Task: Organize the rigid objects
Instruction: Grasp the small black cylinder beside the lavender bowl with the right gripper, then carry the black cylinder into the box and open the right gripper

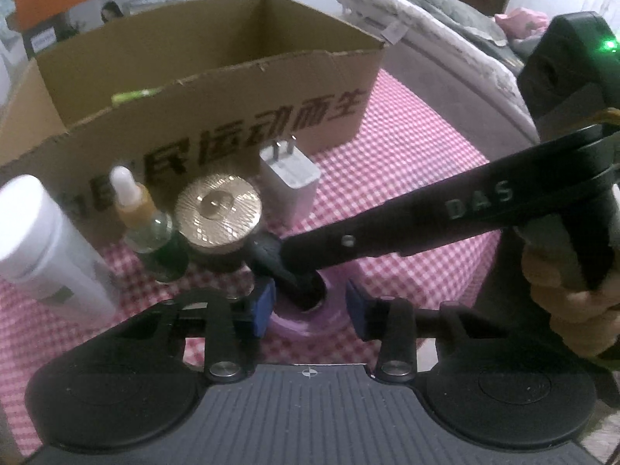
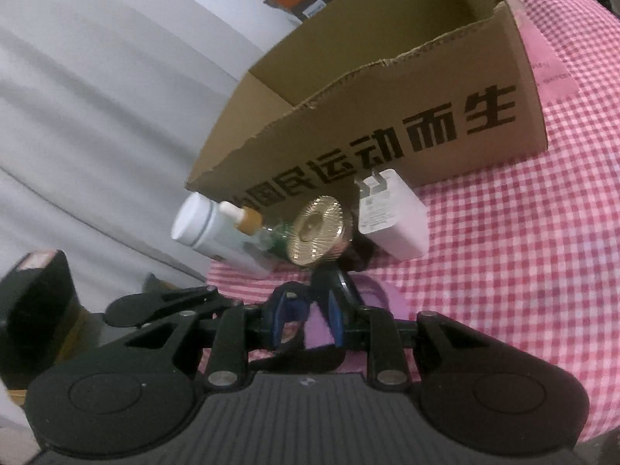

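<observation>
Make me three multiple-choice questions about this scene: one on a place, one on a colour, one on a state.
1. Where is the charger?
A. inside the box
B. on the cloth, in front of the box
C. on the floor

2. What colour is the jar lid?
A. gold
B. red
C. blue

3. How do the left gripper's jaws stand?
A. shut
B. open
C. out of view

Answers: 1 B, it stands on the checked cloth before the box's printed wall. 2 A, the lid shines gold. 3 B, its blue pads sit well apart.
</observation>
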The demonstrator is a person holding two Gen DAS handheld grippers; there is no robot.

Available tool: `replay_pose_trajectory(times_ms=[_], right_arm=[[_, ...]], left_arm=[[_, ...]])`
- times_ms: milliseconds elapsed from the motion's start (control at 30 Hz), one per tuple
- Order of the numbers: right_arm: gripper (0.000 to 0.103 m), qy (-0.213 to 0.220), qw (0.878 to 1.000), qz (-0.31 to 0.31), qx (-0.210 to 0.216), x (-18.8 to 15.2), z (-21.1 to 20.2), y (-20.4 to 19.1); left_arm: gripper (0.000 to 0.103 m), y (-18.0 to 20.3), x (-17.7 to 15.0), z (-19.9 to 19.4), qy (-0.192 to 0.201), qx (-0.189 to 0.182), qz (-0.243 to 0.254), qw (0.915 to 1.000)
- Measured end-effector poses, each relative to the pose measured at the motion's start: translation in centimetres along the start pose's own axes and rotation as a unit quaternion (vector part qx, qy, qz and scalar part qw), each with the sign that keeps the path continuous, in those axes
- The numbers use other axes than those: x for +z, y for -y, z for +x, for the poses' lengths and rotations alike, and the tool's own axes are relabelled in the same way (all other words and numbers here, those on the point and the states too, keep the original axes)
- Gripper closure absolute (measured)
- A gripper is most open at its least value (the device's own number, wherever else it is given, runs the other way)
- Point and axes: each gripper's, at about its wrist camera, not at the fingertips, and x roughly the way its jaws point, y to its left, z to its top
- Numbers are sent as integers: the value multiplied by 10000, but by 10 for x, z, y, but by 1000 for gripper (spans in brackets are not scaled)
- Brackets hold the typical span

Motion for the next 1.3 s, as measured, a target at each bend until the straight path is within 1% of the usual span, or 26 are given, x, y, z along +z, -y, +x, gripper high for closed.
replay_pose_trajectory(times_ms=[167, 300, 433, 600, 800, 867, 900, 1067, 1300], right_arm=[[79, -110, 9997, -79, -186, 2, 12, 2], [79, -107, 9996, -116, -217, 3, 14, 1], [79, -180, 9988, -105, -444, 3, 15, 1], [79, -225, 9988, 81, -420, 1, 20, 9], [78, -125, 9992, 222, -318, -1, 22, 18], [78, -68, 9992, 278, -281, -2, 20, 21], [78, -40, 9992, 304, -271, -3, 19, 22], [79, 54, 9990, 389, -217, -11, 12, 26], [80, 202, 9993, 245, -199, -16, -3, 15]], left_arm=[[65, -1, 2, 7, -115, 72, 17, 9999], [65, -4, 6, 12, -170, 110, -14, 9998], [65, -4, 7, 17, -265, 130, -24, 9996], [65, -2, 8, 23, -274, 139, -4, 9995], [66, -4, 9, 22, -237, 200, 21, 9995], [68, -3, 10, 23, -214, 230, 15, 9995], [72, -3, 11, 23, -205, 260, 26, 9994], [74, -1, 11, 20, -160, 320, 46, 9993], [74, 4, 12, -1, 87, 360, 65, 9993]])
